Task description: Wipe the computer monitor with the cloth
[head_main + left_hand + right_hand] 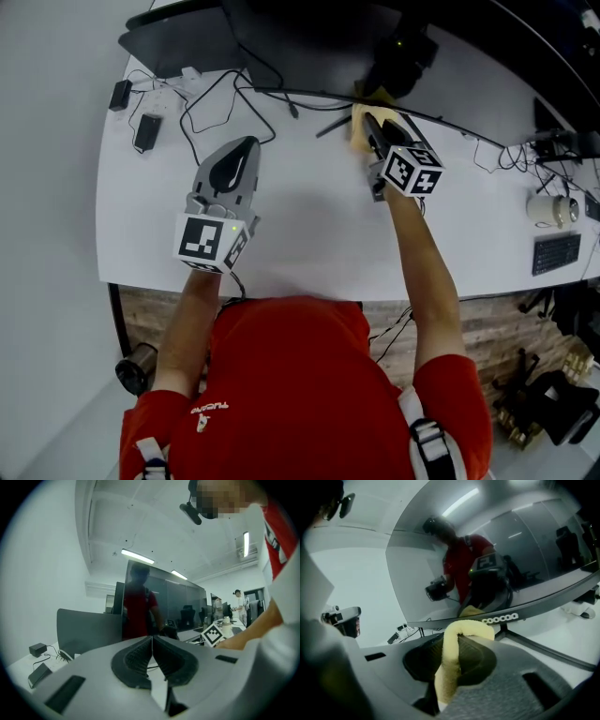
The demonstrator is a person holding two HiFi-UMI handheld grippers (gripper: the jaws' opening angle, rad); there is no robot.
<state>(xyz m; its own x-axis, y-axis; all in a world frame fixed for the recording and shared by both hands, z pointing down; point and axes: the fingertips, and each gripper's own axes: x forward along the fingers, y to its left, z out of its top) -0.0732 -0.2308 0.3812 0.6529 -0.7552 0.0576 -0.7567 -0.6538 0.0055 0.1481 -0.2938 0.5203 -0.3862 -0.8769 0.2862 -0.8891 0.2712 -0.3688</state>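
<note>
The right gripper (458,641) pinched the yellow cloth (446,667) between its jaws, just before the monitor's (497,559) lower edge. The left gripper (152,656) hung over the desk (309,234) — jaws together, nothing between them.

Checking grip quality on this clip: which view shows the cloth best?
The right gripper view: the yellow cloth fills the frame's middle, pinched between the jaws and folded over their tips, near the monitor and its lower edge. The head view shows only a yellow sliver beside the right gripper. The left gripper view shows none.
</note>
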